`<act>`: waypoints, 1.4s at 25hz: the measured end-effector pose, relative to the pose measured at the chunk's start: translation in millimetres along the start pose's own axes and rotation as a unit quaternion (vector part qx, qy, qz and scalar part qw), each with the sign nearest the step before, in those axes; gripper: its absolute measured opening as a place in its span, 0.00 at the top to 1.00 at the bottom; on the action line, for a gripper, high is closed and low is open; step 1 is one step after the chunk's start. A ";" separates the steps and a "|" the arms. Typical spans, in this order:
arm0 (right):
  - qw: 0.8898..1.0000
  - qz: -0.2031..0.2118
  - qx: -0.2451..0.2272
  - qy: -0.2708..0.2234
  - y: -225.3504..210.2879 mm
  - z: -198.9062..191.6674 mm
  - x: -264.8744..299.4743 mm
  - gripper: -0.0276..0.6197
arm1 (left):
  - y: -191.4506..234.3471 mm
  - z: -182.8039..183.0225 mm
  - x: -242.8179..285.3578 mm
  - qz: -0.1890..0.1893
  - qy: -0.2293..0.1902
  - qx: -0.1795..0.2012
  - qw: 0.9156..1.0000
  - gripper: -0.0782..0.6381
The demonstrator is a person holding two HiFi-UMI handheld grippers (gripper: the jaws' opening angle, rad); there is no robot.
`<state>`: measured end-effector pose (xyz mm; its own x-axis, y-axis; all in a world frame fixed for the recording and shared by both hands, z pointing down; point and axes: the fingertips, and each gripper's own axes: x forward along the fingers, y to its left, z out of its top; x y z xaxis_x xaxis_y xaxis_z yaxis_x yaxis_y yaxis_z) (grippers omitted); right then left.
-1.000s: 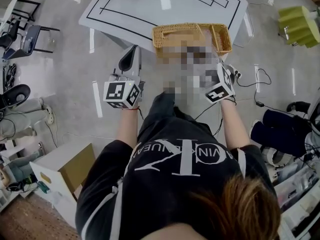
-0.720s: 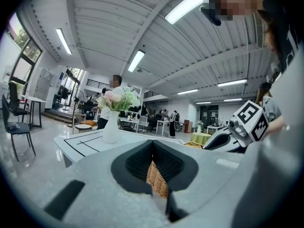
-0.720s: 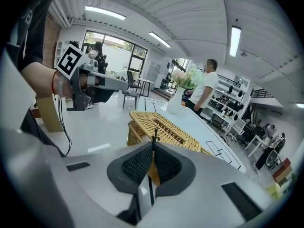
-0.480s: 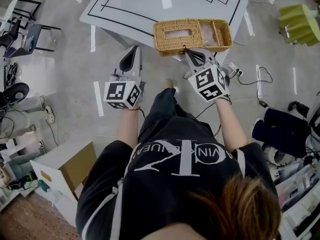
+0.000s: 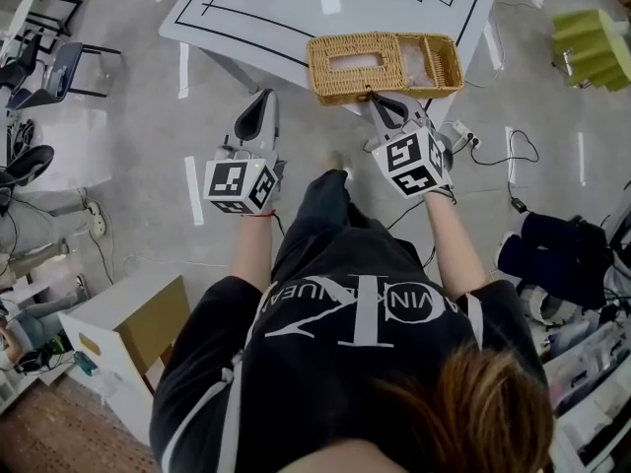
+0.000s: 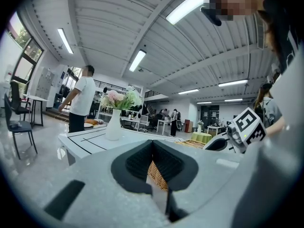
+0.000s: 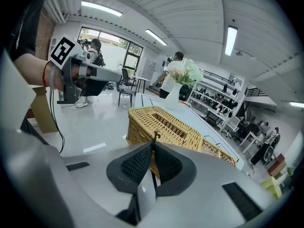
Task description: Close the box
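Observation:
A wicker box (image 5: 385,65) stands at the near edge of a white table (image 5: 276,8). Its lid, with a long slot, lies flat on top (image 7: 161,125), and a lower open wicker section (image 5: 439,59) adjoins it on the right. My right gripper (image 5: 375,99) is at the box's front edge. Its jaws (image 7: 154,141) pinch a small dark loop (image 7: 155,137) at their tips and are opening. My left gripper (image 5: 264,97) hangs left of the box, off the table, shut and empty (image 6: 153,144).
A white vase with flowers (image 7: 173,96) stands farther back on the table. On the floor are a chair (image 5: 59,67) at the left, a white cabinet (image 5: 128,333) at the lower left and cables (image 5: 513,166) at the right. A person (image 6: 80,99) stands beyond the table.
My right gripper has moved up and left to the box's front edge and stayed there. The left gripper has not moved.

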<state>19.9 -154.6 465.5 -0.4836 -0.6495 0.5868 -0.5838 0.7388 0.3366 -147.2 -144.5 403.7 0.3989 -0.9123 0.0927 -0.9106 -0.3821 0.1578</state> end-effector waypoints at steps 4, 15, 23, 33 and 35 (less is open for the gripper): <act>1.000 0.003 0.028 -0.004 0.3 -4.0 -9.1 0.91 | -3.7 -4.3 0.0 -0.005 0.004 -0.003 1.000 0.88; 0.987 -0.017 0.135 -0.082 -40.2 -1.8 -39.8 0.96 | -13.0 -7.0 14.9 -0.015 0.012 0.003 1.000 0.88; 0.974 -0.064 0.172 -0.135 -74.4 11.9 -55.8 0.96 | -12.5 3.8 26.6 -0.026 0.007 0.015 1.000 0.88; 0.964 -0.092 0.194 -0.155 -98.1 11.8 -65.7 0.96 | -15.7 15.2 52.6 -0.047 0.002 0.022 0.999 0.88; 0.963 -0.096 0.197 -0.156 -101.0 11.2 -66.5 0.96 | -16.8 16.5 57.4 -0.051 0.001 0.023 0.998 0.88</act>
<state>103.7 -188.1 384.2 -0.4792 -0.8347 0.2713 -0.8542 0.5145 0.0744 -110.7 -192.8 390.2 0.4906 -0.8676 0.0803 -0.8689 -0.4802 0.1204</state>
